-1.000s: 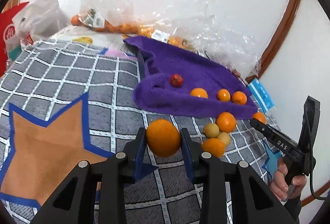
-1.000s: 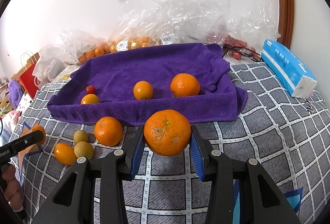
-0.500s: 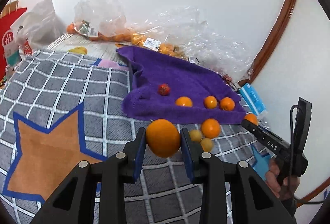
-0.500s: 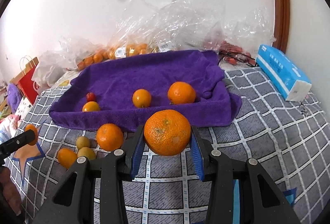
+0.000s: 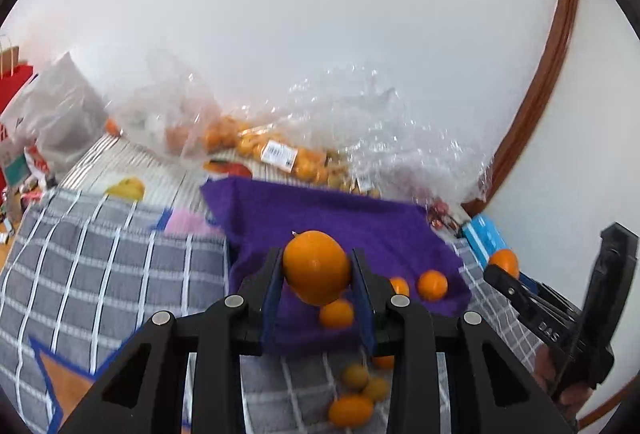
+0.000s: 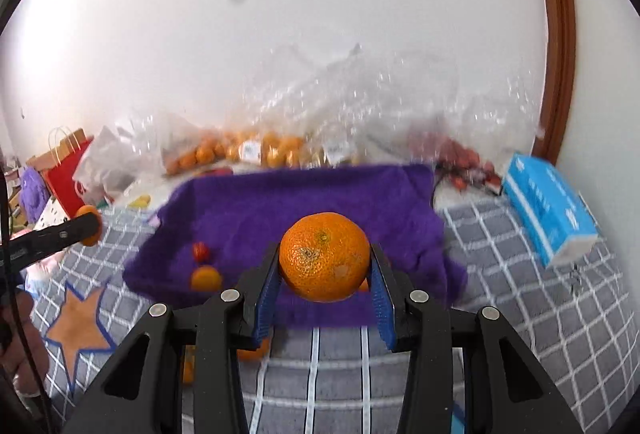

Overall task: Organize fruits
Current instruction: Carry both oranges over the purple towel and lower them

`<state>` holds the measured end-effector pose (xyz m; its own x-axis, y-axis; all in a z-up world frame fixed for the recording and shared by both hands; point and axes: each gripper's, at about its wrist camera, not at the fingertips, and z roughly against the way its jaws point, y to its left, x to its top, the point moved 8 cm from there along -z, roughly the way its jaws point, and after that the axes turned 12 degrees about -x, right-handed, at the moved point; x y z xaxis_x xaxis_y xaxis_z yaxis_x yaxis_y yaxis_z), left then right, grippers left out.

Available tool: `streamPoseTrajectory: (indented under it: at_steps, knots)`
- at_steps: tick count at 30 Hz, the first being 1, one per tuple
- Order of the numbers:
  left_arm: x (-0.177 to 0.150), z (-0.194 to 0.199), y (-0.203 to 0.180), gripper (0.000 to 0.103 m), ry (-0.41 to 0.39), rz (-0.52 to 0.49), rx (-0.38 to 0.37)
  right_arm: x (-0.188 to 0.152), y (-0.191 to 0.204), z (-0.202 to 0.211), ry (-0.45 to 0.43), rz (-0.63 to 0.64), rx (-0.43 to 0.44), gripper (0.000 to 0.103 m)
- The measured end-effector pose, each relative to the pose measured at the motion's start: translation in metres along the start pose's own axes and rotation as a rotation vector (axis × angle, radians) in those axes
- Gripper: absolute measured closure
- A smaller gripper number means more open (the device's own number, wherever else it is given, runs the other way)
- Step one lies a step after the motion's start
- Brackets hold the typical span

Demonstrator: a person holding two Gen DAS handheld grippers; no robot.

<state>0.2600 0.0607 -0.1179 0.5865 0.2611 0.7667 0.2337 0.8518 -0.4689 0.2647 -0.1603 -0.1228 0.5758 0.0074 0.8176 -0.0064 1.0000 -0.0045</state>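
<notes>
Holding smooth orange [image 5: 316, 266] tight in my left gripper [image 5: 317, 284], up in air over near edge of purple towel [image 5: 340, 222]. Small oranges [image 5: 431, 284] sit on towel, more fruit [image 5: 351, 409] on checked blanket [image 5: 100, 266] near me. Squeezing big bumpy orange [image 6: 324, 256] in my right gripper [image 6: 325, 284], above towel too. Blue tissue box [image 6: 548, 206] far right.

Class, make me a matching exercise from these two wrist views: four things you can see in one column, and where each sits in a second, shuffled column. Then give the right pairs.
Things
1. smooth orange
2. dimpled orange
3. small red fruit
4. blue tissue box

Places
A. on the checked cover, right of the towel
B. in the right gripper
C. on the purple towel
D. in the left gripper

Pairs: 1-D, 2-B, 3-C, 4-A
</notes>
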Motion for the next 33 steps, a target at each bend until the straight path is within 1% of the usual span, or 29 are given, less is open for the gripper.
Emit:
streamPoseTrajectory:
  at_steps: [4, 7, 10, 14, 17, 19, 23, 28, 30, 33]
  knots:
    - [0.018, -0.024, 0.001, 0.072, -0.016, -0.008, 0.028, 0.02, -0.001, -0.012, -0.028, -0.007, -0.015, 0.061]
    - [0.018, -0.041, 0.006, 0.072, -0.024, -0.004, 0.036, 0.027, -0.002, -0.025, -0.039, -0.019, -0.021, 0.061]
    - [0.01, -0.055, 0.015, 0.072, -0.02, 0.01, 0.032, 0.022, -0.001, -0.044, -0.018, -0.047, -0.01, 0.061]
    - [0.001, -0.062, 0.024, 0.072, -0.011, -0.019, 0.071, 0.007, -0.003, -0.065, 0.018, -0.048, -0.016, 0.061]
    - [-0.002, -0.064, 0.025, 0.072, -0.014, -0.011, 0.044, 0.001, -0.008, -0.072, 0.036, -0.04, -0.036, 0.061]
    - [-0.004, -0.067, 0.029, 0.072, -0.01, 0.0, 0.037, 0.002, -0.013, -0.072, 0.025, -0.048, -0.039, 0.061]
    - [-0.005, -0.069, 0.039, 0.072, -0.011, 0.039, 0.038, 0.002, -0.028, -0.073, 0.023, -0.075, -0.063, 0.061]
    - [0.001, -0.063, 0.051, 0.072, -0.048, 0.075, 0.052, 0.0, -0.044, -0.076, 0.032, -0.111, -0.087, 0.061]
    - [-0.001, -0.066, 0.054, 0.072, -0.035, 0.089, 0.046, -0.002, -0.047, -0.079, 0.038, -0.116, -0.093, 0.061]
    - [-0.005, -0.073, 0.055, 0.072, -0.004, 0.121, 0.014, -0.009, -0.047, -0.085, 0.067, -0.114, -0.096, 0.061]
